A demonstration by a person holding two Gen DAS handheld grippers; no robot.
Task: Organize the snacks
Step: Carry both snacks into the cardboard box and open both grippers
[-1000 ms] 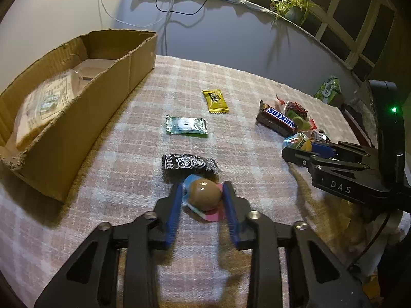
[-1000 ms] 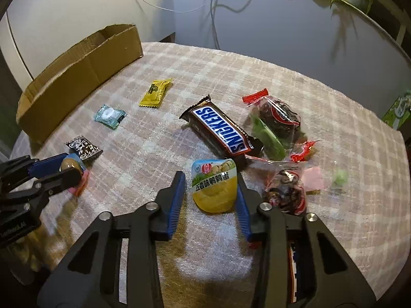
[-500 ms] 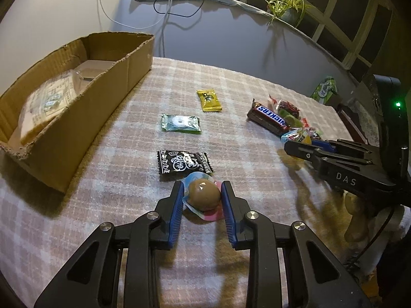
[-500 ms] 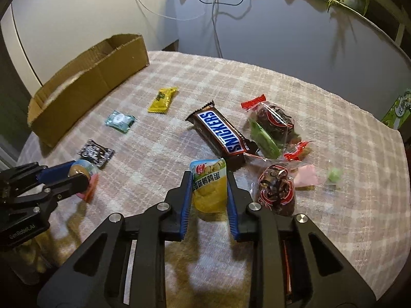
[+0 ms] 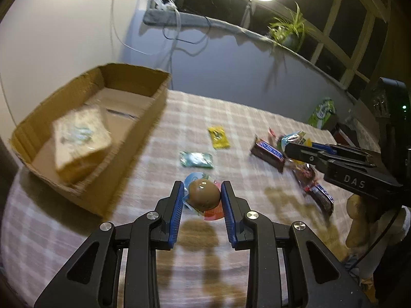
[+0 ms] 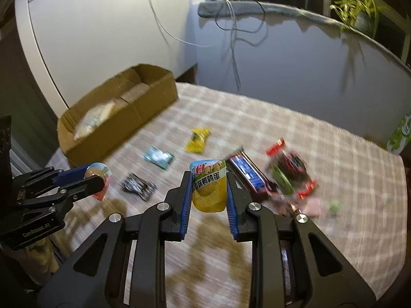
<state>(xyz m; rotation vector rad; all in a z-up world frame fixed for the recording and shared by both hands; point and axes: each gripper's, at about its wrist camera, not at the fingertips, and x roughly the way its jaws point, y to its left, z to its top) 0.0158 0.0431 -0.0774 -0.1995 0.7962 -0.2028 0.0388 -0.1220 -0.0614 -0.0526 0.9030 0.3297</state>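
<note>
Snacks: loose wrapped sweets lie scattered on a checked tablecloth (image 5: 195, 118); two of them are lifted in the grippers.
Left gripper (image 5: 203, 195): clenched on a brown egg-shaped snack (image 5: 204, 195) in a clear wrapper, held clear above the cloth with its shadow below.
Right gripper (image 6: 209, 188): blue pads pressed against both sides of a yellow quail-egg pack (image 6: 209, 187), also off the cloth.
Cardboard box (image 5: 143, 138): open-topped, at the left edge of the table near the wall; a pale wrapped packet (image 5: 82, 138) lies in its near end, the far end is bare.
Open room: bare cloth lies between the box wall and the yellow sachet (image 5: 218, 137) and green sachet (image 5: 196, 159), wide enough for a gripper to pass.
Right cluster: Snickers bar (image 5: 268, 152), a black sachet (image 6: 138, 187) and red-and-green packets (image 6: 290, 174) lie close together, some touching.
Far edge: the table ends just before a grey wall with hanging cables (image 6: 233, 33).
Change from a second ago: both snacks lay on the cloth then; both grippers have since risen with them, and the right one closed in from a looser stance.
Sharpness: both views are motion-blurred.
</note>
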